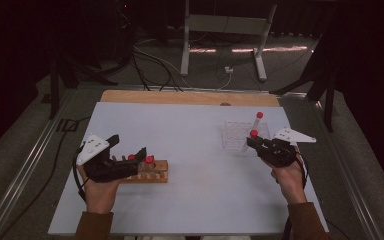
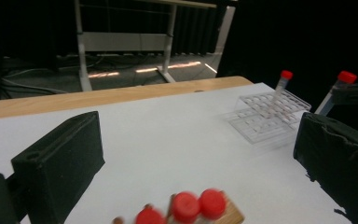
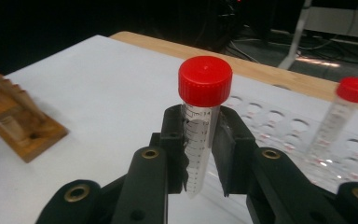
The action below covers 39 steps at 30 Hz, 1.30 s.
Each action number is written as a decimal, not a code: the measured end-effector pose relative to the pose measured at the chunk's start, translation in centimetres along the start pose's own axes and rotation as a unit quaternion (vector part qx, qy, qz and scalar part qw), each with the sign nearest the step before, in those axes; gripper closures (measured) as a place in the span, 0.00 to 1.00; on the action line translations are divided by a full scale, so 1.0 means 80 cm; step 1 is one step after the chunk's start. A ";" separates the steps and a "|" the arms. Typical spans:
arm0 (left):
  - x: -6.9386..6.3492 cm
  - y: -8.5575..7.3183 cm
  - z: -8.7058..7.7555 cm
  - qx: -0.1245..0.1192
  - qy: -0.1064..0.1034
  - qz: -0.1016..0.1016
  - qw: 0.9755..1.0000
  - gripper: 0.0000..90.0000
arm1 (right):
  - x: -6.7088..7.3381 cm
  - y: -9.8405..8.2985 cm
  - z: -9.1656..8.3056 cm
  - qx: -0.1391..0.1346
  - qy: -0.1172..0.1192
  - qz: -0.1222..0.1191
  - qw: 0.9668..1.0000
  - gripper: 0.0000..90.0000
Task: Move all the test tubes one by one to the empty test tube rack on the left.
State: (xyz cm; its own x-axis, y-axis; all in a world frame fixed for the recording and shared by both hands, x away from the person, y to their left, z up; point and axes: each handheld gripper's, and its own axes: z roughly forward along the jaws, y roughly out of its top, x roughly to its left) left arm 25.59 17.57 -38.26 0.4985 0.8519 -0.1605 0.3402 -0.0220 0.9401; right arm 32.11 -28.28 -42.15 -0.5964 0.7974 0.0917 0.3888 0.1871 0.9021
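So the right gripper (image 3: 200,154) has its jaws clamped on a red-capped tube (image 3: 200,135), gripping it around the middle of the body with the cap sticking up well clear of the jaws. The tube's long axis is pretty much upright, maybe tipped a hair. In the high view that gripper (image 1: 254,141) sits at the right of the frame, right at the near edge of the clear plastic rack (image 1: 237,134).

The thing that matters: the rack lies just beyond and slightly to the upper left of the held tube, so I'd guess the next bit is carrying it over an open hole and dropping it straight down. One tube (image 1: 258,121) already stands in the rack's far right part, leaning a little, so that corner needs avoiding.

The left gripper (image 1: 130,155) is at the lower left, jaws wide apart with nothing between them, hanging over the wooden rack (image 1: 156,175) where more red-capped tubes (image 2: 186,207) wait. It's well away from the clear rack, so the right hand is obviously the nearer one.
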 end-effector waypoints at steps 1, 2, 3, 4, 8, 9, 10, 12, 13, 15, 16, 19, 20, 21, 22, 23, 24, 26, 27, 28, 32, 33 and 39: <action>-0.004 0.002 0.004 0.001 -0.005 0.003 1.000 0.02 | 0.002 -0.001 0.001 -0.001 0.004 0.001 1.000 0.83; -0.009 0.003 0.009 0.002 -0.009 0.006 1.000 0.02 | 0.004 -0.001 0.002 0.003 0.006 -0.001 1.000 0.83; -0.013 0.005 0.013 0.004 -0.013 0.008 1.000 0.02 | 0.006 -0.002 0.003 0.006 0.008 -0.003 1.000 0.83; -0.018 0.006 0.018 0.006 -0.018 0.009 1.000 0.02 | 0.007 -0.002 0.003 0.005 0.012 -0.001 1.000 0.83; -0.041 0.005 0.037 0.015 -0.038 0.016 0.999 0.02 | 0.016 -0.004 0.005 0.004 0.029 0.000 1.000 0.83; -0.046 0.004 0.041 0.017 -0.042 0.018 0.999 0.02 | 0.018 -0.004 0.006 0.005 0.033 -0.002 0.999 0.83; -0.051 0.004 0.046 0.019 -0.047 0.020 0.999 0.02 | 0.021 -0.004 0.006 0.005 0.037 -0.003 0.999 0.83; -0.061 0.004 0.054 0.021 -0.058 0.022 0.998 0.02 | 0.027 -0.003 0.007 0.004 0.045 -0.005 0.999 0.83; -0.066 0.005 0.058 0.022 -0.061 0.021 0.998 0.02 | 0.031 -0.003 0.007 0.005 0.048 -0.008 0.999 0.83; -0.075 0.008 0.066 0.027 -0.069 0.025 0.997 0.02 | 0.037 -0.003 0.008 0.006 0.054 -0.014 0.998 0.83; -0.080 0.009 0.070 0.029 -0.072 0.028 0.997 0.02 | 0.041 -0.003 0.009 0.007 0.057 -0.016 0.998 0.83; -0.093 0.013 0.081 0.036 -0.081 0.033 0.996 0.03 | 0.050 -0.003 0.013 0.009 0.069 -0.022 0.997 0.83; -0.097 0.014 0.084 0.039 -0.084 0.035 0.995 0.04 | 0.053 -0.004 0.014 0.010 0.073 -0.024 0.997 0.83; -0.100 0.014 0.087 0.041 -0.087 0.036 0.995 0.04 | 0.056 -0.004 0.016 0.011 0.076 -0.025 0.997 0.83; -0.104 0.015 0.091 0.043 -0.091 0.034 0.994 0.04 | 0.059 -0.005 0.017 0.013 0.081 -0.026 0.996 0.83; -0.107 0.015 0.094 0.046 -0.095 0.034 0.994 0.05 | 0.062 -0.005 0.019 0.015 0.084 -0.029 0.996 0.83; -0.111 0.014 0.097 0.048 -0.100 0.037 0.993 0.07 | 0.066 -0.006 0.021 0.017 0.087 -0.031 0.996 0.83; -0.119 0.013 0.103 0.054 -0.109 0.039 0.992 0.08 | 0.073 -0.007 0.024 0.022 0.093 -0.037 0.995 0.83; -0.122 0.012 0.107 0.057 -0.112 0.041 0.991 0.08 | 0.076 -0.007 0.026 0.024 0.097 -0.039 0.994 0.83; -0.126 0.010 0.110 0.059 -0.113 0.042 0.991 0.08 | 0.079 -0.007 0.027 0.025 0.102 -0.039 0.994 0.83; -0.139 0.006 0.124 0.072 -0.113 0.042 0.990 0.13 | 0.089 -0.005 0.030 0.027 0.114 -0.043 0.992 0.83; -0.142 0.005 0.128 0.076 -0.114 0.043 0.990 0.14 | 0.091 -0.005 0.031 0.027 0.116 -0.045 0.992 0.83; -0.154 0.002 0.142 0.083 -0.135 0.048 0.986 0.40 | 0.100 -0.005 0.034 0.031 0.125 -0.050 0.990 0.83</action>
State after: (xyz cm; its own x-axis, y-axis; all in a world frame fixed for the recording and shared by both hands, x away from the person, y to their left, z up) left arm 28.52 1.11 -39.56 0.7212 0.6722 -0.1676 0.3952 -0.2005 0.8964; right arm 29.08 -20.44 -42.95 -0.7871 0.6067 0.1112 0.3563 0.3000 0.8849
